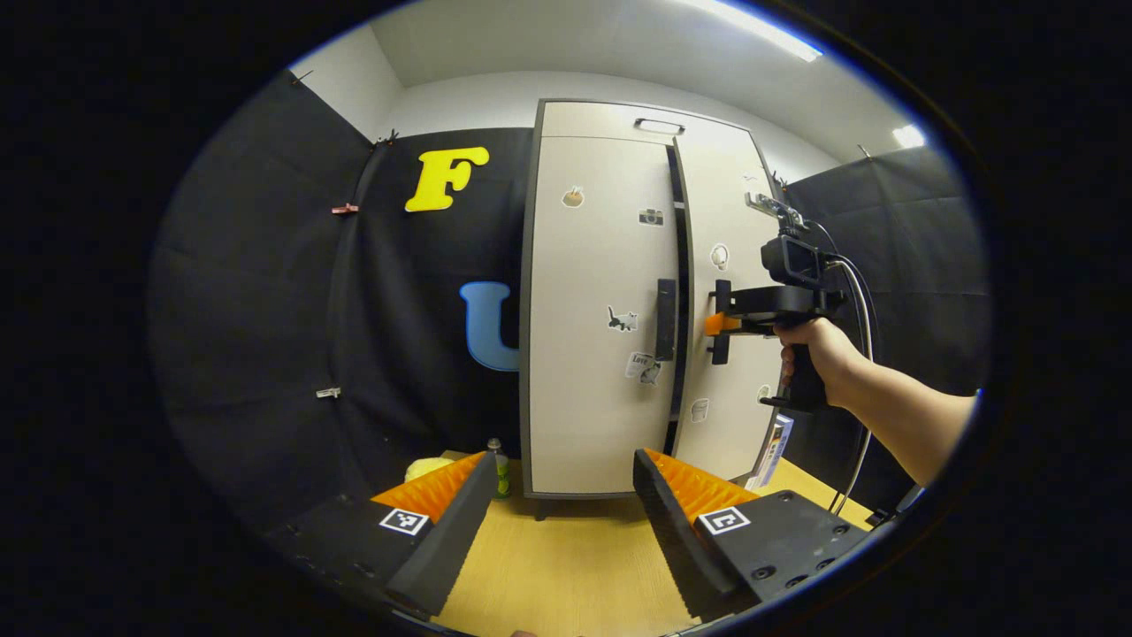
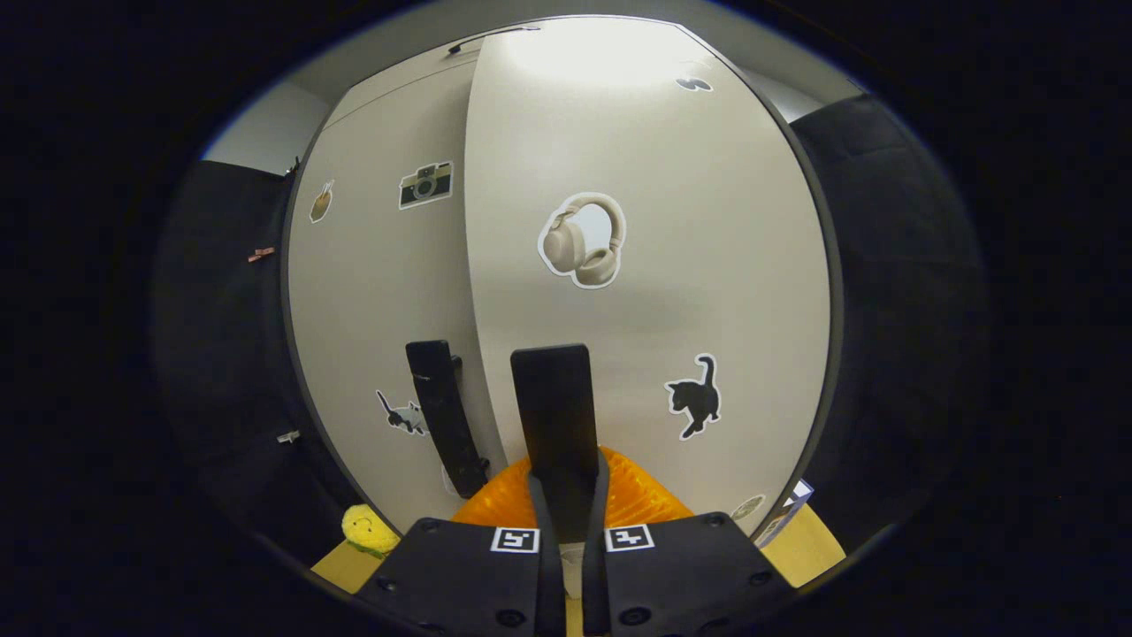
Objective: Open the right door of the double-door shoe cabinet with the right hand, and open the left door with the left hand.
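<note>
- Shoe cabinet (image 1: 610,310) upright on wooden table (image 1: 575,566), against the black booth wall.
- Right door (image 1: 725,327) swung slightly ajar, dark gap beside left door (image 1: 601,310); left door flush and closed.
- Right gripper (image 1: 721,323) held by a hand (image 1: 818,354), fingers clamped tight on right door handle (image 2: 553,416), handle pinched between both.
- Left gripper (image 1: 562,504) back from the cabinet, low over the table, jaws spread wide, nothing held.
- Left door handle (image 1: 665,318) untouched, just beside the gap.
- Stickers on both doors: headphones (image 2: 584,241), black cat (image 2: 694,398), camera (image 2: 425,184).
- Yellow plush (image 2: 367,529) and small bottle (image 1: 500,467) at cabinet's left foot.
</note>
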Action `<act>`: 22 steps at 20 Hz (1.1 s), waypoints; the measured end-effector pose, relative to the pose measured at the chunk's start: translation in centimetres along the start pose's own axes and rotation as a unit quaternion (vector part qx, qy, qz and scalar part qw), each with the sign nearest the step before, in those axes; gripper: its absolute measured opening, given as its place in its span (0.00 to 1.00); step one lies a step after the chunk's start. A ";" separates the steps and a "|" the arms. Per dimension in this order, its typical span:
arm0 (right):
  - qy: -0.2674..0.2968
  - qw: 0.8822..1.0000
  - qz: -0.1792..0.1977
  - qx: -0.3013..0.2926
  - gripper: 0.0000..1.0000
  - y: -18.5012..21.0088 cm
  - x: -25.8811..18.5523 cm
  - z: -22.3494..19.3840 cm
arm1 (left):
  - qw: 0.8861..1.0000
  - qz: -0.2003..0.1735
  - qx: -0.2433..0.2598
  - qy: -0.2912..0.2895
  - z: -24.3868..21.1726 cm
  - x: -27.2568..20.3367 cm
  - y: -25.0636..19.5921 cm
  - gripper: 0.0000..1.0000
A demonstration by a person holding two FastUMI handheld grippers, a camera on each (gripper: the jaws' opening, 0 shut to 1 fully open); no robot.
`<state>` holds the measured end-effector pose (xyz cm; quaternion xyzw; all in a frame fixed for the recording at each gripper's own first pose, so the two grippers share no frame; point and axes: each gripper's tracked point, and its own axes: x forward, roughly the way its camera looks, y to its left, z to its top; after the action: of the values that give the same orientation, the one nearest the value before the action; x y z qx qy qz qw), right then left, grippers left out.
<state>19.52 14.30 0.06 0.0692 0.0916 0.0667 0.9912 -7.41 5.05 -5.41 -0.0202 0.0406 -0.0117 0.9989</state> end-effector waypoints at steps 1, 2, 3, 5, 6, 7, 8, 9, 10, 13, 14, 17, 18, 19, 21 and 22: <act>-0.004 1.000 -0.001 0.010 0.12 -0.1 -0.5 0.1 | 1.000 -0.010 0.005 0.000 0.1 0.0 -0.4 0.95; -0.007 1.000 -0.002 0.018 0.12 -0.1 -0.6 0.2 | 1.000 -0.019 0.010 -0.001 0.1 0.0 -0.6 0.95; -0.009 1.000 -0.007 0.017 0.12 -0.3 -0.9 0.3 | 1.000 -0.026 0.015 -0.004 0.3 -0.1 -0.8 0.95; -0.017 1.000 -0.018 0.003 0.12 -0.8 -1.5 0.4 | 0.999 -0.039 0.020 -0.009 0.5 -0.2 -1.1 0.95; -0.019 1.000 -0.022 0.006 0.12 -1.1 -1.8 0.4 | 0.999 -0.047 0.019 -0.012 0.5 -0.2 -1.3 0.95; -0.023 0.999 -0.024 0.011 0.12 -1.2 -2.2 0.5 | 0.998 -0.054 0.019 -0.013 0.5 -0.1 -1.6 0.95; -0.024 0.999 -0.025 0.011 0.12 -1.4 -2.4 0.6 | 0.998 -0.059 0.021 -0.012 0.4 0.0 -1.7 0.95; -0.026 0.999 -0.025 0.008 0.12 -1.6 -2.6 0.6 | 0.998 -0.064 0.023 -0.011 0.3 0.1 -1.9 0.95; -0.027 0.999 -0.027 0.008 0.12 -1.8 -2.9 0.6 | 0.997 -0.070 0.025 -0.011 0.2 0.1 -2.1 0.95; -0.032 0.999 -0.040 0.005 0.11 -2.5 -3.4 0.6 | 0.996 -0.084 0.036 -0.009 0.3 0.4 -2.8 0.95; -0.032 0.998 -0.045 0.002 0.12 -2.8 -3.6 0.6 | 0.995 -0.086 0.041 -0.014 0.7 0.4 -2.9 0.95; -0.033 0.998 -0.054 -0.005 0.11 -3.6 -4.2 0.7 | 0.994 -0.099 0.048 -0.028 1.6 0.6 -3.7 0.95; -0.032 0.998 -0.057 -0.008 0.11 -3.9 -4.4 0.7 | 0.993 -0.103 0.048 -0.029 1.5 0.8 -4.0 0.94; -0.028 0.998 -0.062 -0.008 0.11 -4.4 -4.6 0.7 | 0.993 -0.107 0.045 -0.025 1.4 1.0 -4.4 0.95; -0.023 0.997 -0.075 -0.017 0.11 -5.4 -5.4 0.7 | 0.993 -0.114 0.031 -0.017 1.1 1.2 -5.2 0.95; -0.024 0.996 -0.085 -0.022 0.11 -6.5 -6.0 0.9 | 0.993 -0.118 0.021 -0.018 1.2 1.4 -5.6 0.95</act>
<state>14.62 6.99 0.97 0.0409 0.0715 -0.0175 0.9964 -6.08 -0.56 -4.06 -0.0045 0.0201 -0.1301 0.9913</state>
